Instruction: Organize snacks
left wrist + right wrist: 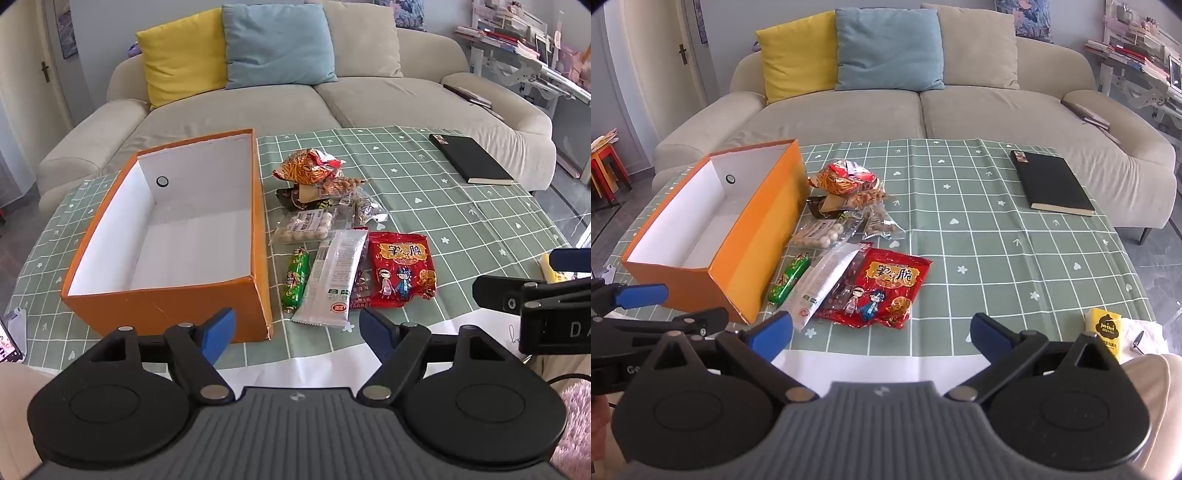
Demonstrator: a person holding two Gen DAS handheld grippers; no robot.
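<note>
An open orange box (pixel 170 306) (pixel 746 243) with a white, empty inside stands on the table's left. Right of it lie several snack packs: a red bag (pixel 400 273) (pixel 886 288), a white pack (pixel 334 277) (pixel 822 288), a green sausage (pixel 295 278) (pixel 788 280), a pack of pale balls (pixel 308 225) (pixel 820 232) and an orange chip bag (pixel 306 168) (pixel 846 177) at the far end. My left gripper (pixel 297 328) is open and empty, near the box's front corner. My right gripper (pixel 881 332) is open and empty, just in front of the red bag.
A green checked cloth (pixel 997 258) covers the table. A black notebook (pixel 471 158) (pixel 1051 182) lies at the far right. A yellow tissue pack (pixel 1106 330) sits at the near right edge. A beige sofa (pixel 923 107) with cushions stands behind the table.
</note>
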